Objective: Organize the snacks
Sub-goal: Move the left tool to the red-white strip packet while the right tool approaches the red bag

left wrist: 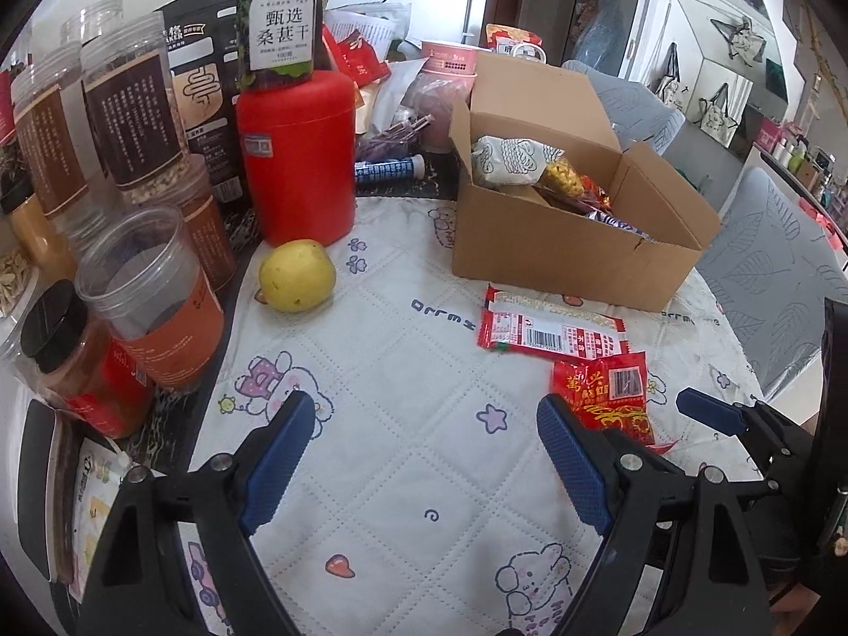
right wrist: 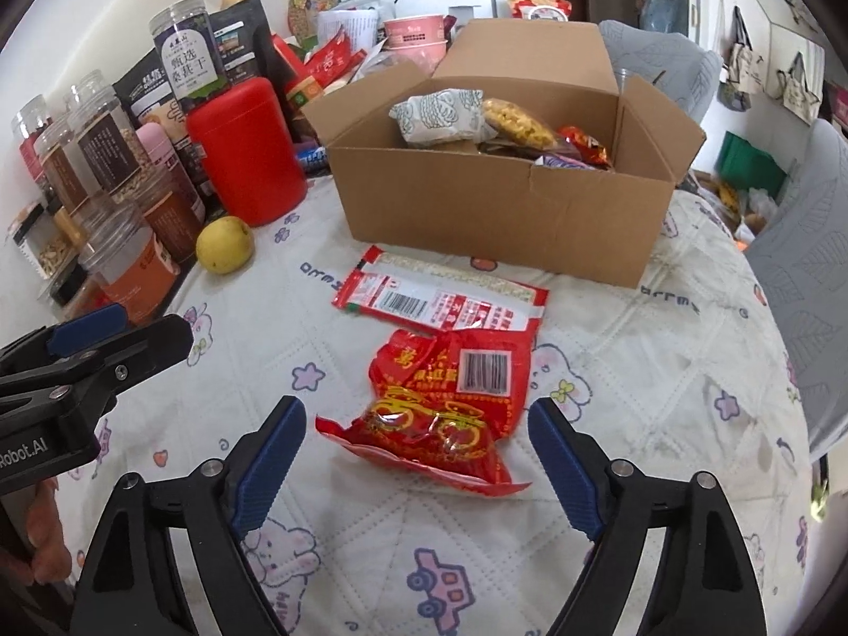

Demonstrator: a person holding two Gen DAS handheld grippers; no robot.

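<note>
An open cardboard box (right wrist: 493, 212) at the back of the quilted table cover holds several wrapped snacks. In front of it lies a flat red and white packet (right wrist: 440, 302), and nearer still a crumpled red packet (right wrist: 450, 371). My right gripper (right wrist: 418, 418) is open, its blue pads on either side of the near end of the crumpled red packet without pressing it. My left gripper (left wrist: 424, 424) is open over bare cloth, with nothing between its pads. In the left wrist view the red packet (left wrist: 604, 392) lies just right of it, and the box (left wrist: 556, 244) stands behind.
A yellow fruit (left wrist: 297, 275) and a red canister (left wrist: 297, 159) with a jar on top stand left of the box. Several clear jars (left wrist: 148, 286) crowd the left edge. Grey chairs (right wrist: 805, 291) stand at the right.
</note>
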